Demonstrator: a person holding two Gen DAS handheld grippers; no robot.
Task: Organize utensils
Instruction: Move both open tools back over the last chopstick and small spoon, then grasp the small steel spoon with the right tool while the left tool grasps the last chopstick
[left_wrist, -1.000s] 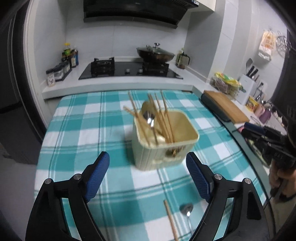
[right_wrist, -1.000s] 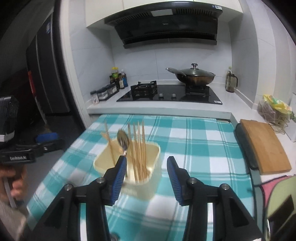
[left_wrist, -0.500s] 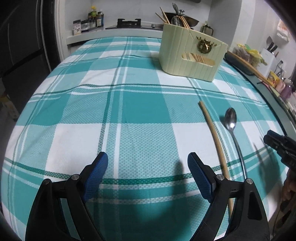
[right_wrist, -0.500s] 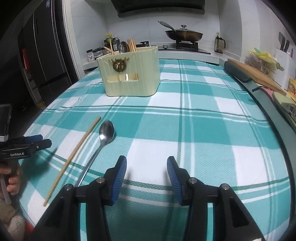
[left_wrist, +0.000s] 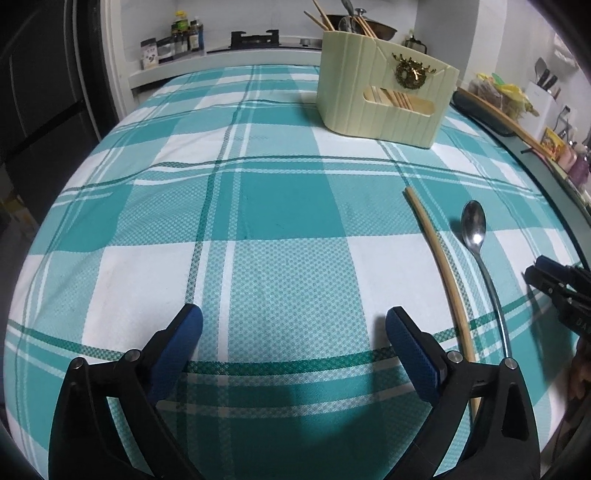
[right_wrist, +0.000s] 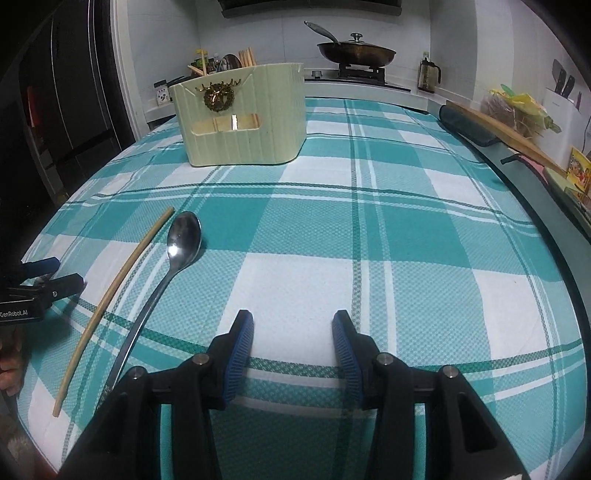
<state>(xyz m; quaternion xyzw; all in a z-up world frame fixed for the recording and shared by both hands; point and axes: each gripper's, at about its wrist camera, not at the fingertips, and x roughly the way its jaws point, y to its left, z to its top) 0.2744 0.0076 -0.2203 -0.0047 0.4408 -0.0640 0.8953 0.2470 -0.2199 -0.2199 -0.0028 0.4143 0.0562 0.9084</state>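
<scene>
A cream utensil holder with chopsticks and a spoon stands at the far side of the teal checked tablecloth; it also shows in the right wrist view. A single wooden chopstick and a metal spoon lie side by side on the cloth. In the right wrist view the chopstick and spoon lie left of my right gripper. My left gripper is open and empty, low over the cloth. My right gripper is open and empty too.
A stove with a lidded wok and condiment jars stand on the counter behind. A wooden cutting board lies to the right. The table's edge runs close on the right.
Both grippers have dropped from above the holder to low over the near part of the cloth, and have settled. The chopstick and spoon have not moved.
</scene>
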